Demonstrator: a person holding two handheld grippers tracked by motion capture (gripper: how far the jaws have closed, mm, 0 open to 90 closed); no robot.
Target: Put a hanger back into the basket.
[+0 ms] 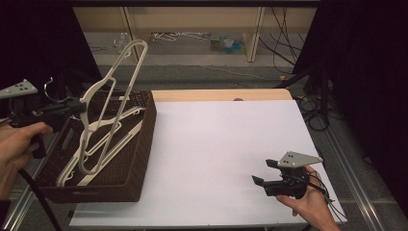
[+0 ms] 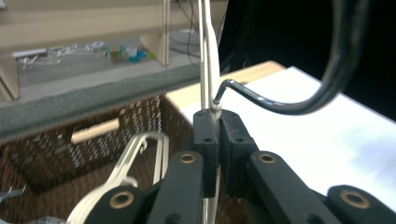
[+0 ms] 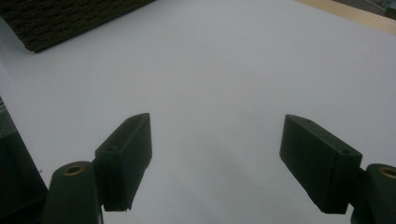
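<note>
Right gripper sat low over the near right part of the white-covered tabletop, held in the person's right hand; its two black jaws stood wide apart with nothing between them, bare white surface beneath in the right gripper view.

Left gripper was held in the left hand at the left edge, above the dark brown woven rectangular basket. Its jaws were closed tight on the neck of a cream-white plastic clothes hanger, just below the dark metal hook, which curved off to the side in the left gripper view. The hanger was lifted, standing tilted, its far end rising above the basket's far wall and its lower end down inside the basket.

Count: one hanger clamped and raised; at least two more cream hangers lying overlapped in the basket, exact number unclear. One basket, on the tabletop's left side. Two grippers.

Beyond the tabletop: floor with cables and scattered small items, indistinct.
</note>
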